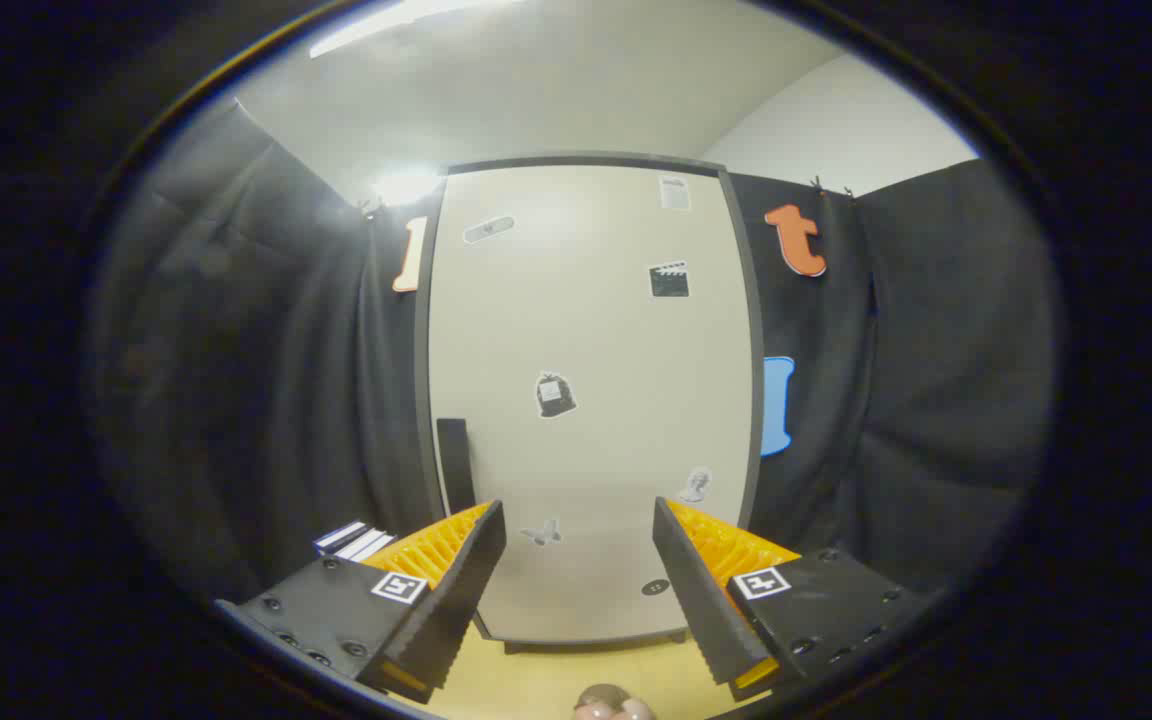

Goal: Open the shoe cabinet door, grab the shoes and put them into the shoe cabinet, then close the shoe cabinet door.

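Gripper view looks along the two fingers, which stand wide apart with nothing between them; the gripper [579, 520] is open and touches nothing. Just beneath the gap, nearest of all, a small rounded brownish and pink shape [610, 703] peeks up from a pale wooden floor [546, 678]; what it is cannot be told, though it may be part of the shoes. Ahead of the fingers, beyond that strip of floor, the shoe cabinet door [591, 400] stands shut, a tall cream panel in a dark frame, dotted with small stickers. A dark vertical handle [455, 465] sits on the door's left edge, just above the left finger. Beside that finger lies a striped dark-and-white object [354, 539]. Black cloth hangs on both sides of the cabinet.
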Available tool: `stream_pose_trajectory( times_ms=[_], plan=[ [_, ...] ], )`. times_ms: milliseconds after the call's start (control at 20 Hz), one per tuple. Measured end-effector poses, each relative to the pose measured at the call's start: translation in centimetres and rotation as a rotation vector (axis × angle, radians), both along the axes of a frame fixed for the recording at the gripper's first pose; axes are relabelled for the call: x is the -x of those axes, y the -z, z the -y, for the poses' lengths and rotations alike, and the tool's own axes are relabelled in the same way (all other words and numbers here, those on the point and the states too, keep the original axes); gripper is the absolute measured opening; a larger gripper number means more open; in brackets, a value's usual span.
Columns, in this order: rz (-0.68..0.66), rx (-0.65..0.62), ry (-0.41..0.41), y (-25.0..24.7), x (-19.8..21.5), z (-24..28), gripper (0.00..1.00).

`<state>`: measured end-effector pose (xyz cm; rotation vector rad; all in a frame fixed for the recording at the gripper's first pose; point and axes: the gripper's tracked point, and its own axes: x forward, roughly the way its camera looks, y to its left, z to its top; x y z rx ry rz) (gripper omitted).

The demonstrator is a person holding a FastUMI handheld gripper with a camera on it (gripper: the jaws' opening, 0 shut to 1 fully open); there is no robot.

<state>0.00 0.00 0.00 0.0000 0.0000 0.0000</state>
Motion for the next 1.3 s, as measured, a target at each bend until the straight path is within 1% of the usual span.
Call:
stream_pose_trajectory(
  times_ms=[250, 400, 800, 1300],
  plan=[
    [-0.034, -0.022, 0.024, 0.8, 0.3, 0.1, 0.95],
    [0.003, -0.014, 0.004, 0.1, 1.0, -0.4, 0.95],
    [-0.001, -0.023, -0.009, 0.1, 1.2, -0.7, 0.95],
    [-0.015, -0.023, 0.008, 0.4, 1.1, -0.6, 0.95]
  ],
)
